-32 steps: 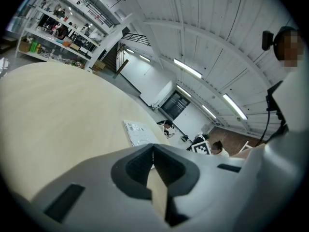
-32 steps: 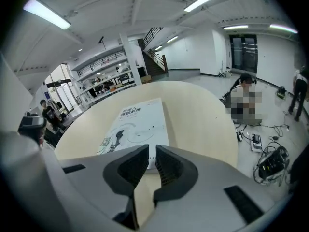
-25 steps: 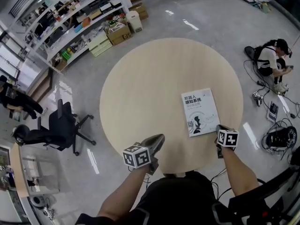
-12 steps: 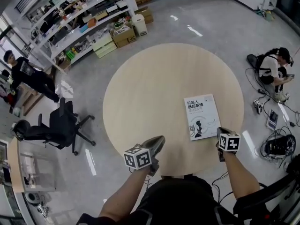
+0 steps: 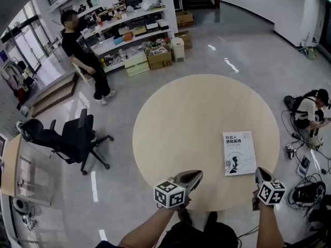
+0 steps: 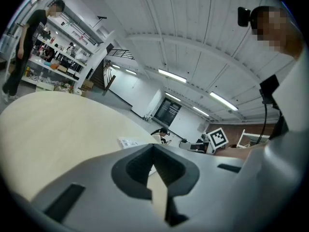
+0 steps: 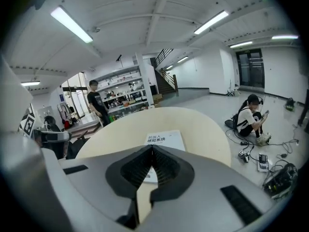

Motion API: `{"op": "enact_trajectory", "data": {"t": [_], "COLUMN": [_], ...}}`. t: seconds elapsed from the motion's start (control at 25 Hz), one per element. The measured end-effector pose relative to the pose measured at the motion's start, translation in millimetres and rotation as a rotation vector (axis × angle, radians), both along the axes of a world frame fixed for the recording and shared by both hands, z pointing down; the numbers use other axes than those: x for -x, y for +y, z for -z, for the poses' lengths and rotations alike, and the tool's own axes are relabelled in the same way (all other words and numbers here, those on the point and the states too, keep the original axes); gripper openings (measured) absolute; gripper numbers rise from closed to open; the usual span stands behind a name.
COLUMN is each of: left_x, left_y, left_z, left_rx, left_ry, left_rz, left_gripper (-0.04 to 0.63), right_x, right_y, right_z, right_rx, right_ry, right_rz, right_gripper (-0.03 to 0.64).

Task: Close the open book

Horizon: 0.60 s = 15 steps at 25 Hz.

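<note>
Left gripper point(image 5: 198, 173) bottom centre, jaws together, empty. Right gripper point(image 5: 259, 171) lower right, likewise, just below closed book point(image 5: 239, 153) flat on round table point(image 5: 191, 118).

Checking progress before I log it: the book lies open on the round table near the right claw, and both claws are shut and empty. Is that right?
Not quite: the book is closed, cover up, as the head view shows. It does lie on the round table near the right claw; that and the left claw are shut and empty.
</note>
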State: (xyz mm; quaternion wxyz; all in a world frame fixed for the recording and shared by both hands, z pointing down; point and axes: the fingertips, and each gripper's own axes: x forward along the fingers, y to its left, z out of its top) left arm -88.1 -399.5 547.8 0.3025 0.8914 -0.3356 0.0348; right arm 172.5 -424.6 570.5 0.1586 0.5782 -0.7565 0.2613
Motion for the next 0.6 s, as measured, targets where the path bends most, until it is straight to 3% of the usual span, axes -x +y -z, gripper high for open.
{"op": "enact_trajectory", "data": {"t": [0.36,0.44,0.6], "left_x": [-37,-46,-65], "left_y": [83,115,181], "left_z": [45,58,74], "left_rx": [-0.069,-0.087,-0.124], "left_ry": [-0.006,0.024,0.004], "left_rz": [0.058,0.093,0.161], "left_gripper": [-0.006,-0.006,-0.006], "right_x": [26,21,-1], "right_y": [90,120,184], "right_z": [61,75,99], "right_rx": [-0.137,-0.175,-0.219], "right_ry": [-0.057,-0.065,-0.060], "right_rz": [0.238,0.290,0.349], "right_gripper": [-0.002,-0.002,-0.002]}}
